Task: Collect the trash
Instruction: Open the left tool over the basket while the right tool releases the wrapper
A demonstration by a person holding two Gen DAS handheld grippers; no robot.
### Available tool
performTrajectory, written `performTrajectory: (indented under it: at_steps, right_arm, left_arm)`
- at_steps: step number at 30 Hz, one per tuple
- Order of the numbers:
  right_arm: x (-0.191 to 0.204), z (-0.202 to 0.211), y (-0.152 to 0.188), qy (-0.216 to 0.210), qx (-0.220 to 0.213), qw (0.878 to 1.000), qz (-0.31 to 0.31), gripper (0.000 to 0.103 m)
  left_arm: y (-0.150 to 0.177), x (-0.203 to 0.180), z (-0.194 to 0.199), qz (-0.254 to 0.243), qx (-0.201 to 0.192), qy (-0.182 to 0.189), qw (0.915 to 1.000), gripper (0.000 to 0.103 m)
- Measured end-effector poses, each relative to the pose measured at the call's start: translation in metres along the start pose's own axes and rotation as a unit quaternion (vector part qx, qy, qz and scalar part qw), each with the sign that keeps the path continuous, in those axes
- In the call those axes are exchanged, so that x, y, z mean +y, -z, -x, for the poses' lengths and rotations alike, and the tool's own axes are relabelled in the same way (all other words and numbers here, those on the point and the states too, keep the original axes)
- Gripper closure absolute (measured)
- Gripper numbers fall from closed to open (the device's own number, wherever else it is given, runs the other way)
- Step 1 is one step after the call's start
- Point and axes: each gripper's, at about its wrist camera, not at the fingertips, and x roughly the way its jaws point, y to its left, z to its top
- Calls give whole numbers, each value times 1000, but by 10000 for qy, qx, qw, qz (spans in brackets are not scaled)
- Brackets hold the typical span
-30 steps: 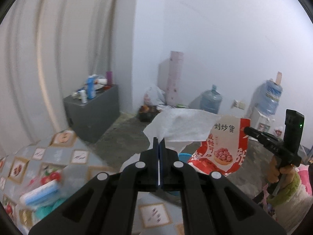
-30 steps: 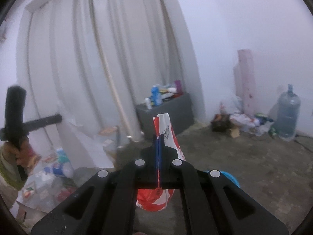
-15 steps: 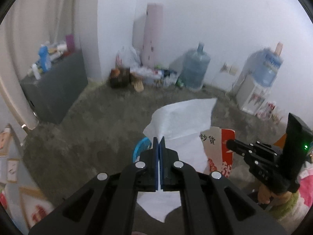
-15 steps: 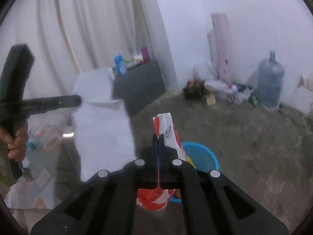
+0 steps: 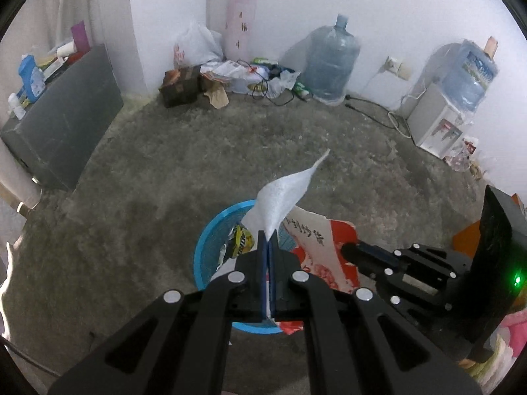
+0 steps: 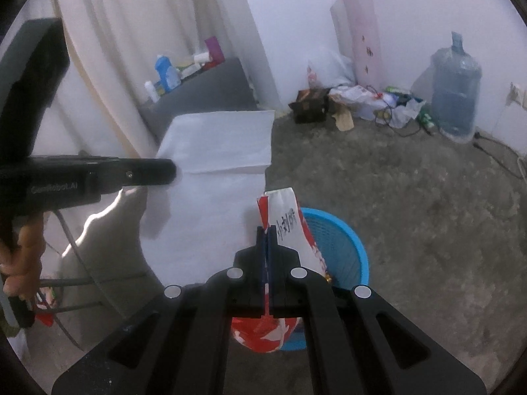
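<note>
My left gripper [image 5: 267,242] has its jaws clamped on a white tissue [image 5: 283,194], which flares up over the blue basket [image 5: 210,247] on the floor. Only this view looks into the basket, where a yellow wrapper [image 5: 242,242] lies. My right gripper [image 6: 266,230] pinches a red-and-white snack bag [image 6: 290,223] above the basket's near rim. Its view (unlike the left one) shows the tissue spread broad and flat, and fingers [image 6: 19,263] around the left handle. Against the far wall stands a water jug [image 6: 456,98].

Red-and-white snack bag [image 6: 290,227] in right tool [image 6: 266,230] above blue basket [image 6: 349,250]
</note>
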Motion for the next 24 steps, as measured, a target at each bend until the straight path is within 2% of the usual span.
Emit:
performTrajectory:
  at_steps: [3,4,5,6,7,12,17,24]
  right_arm:
    - [-8,-7,1,149,-12,9998,-130,97]
    - [-11,-11,3,183,40,9996,-189,81]
    - [-17,-17,5,291,132,9991,-287,69]
    - [-21,-19,7,372,167,9985,-369,51]
    - [-26,-17,11,398,160,9980,-470,51]
    - [-31,0,19,419,78,9971,-623,50]
    - [-33,16,24,474,-5,9964,-701,50]
    - [-24,46,26,411,-246,9950,-876,45]
  left_arm:
    - [-5,-1,-16,103,86,-11,9999,102]
    - [-6,-1,-24,198,138,19,9997,101]
    - [-6,-1,-31,264,238,36,9994,99]
    - [-6,1,-40,372,407,33,9985,89]
    - [-5,5,-45,501,503,42,9975,79]
    - [-1,10,-39,842,348,241,9956,68]
    - [-2,9,-17,825,127,168,9964,63]
    - [0,10,36,786,-318,-21,9964,51]
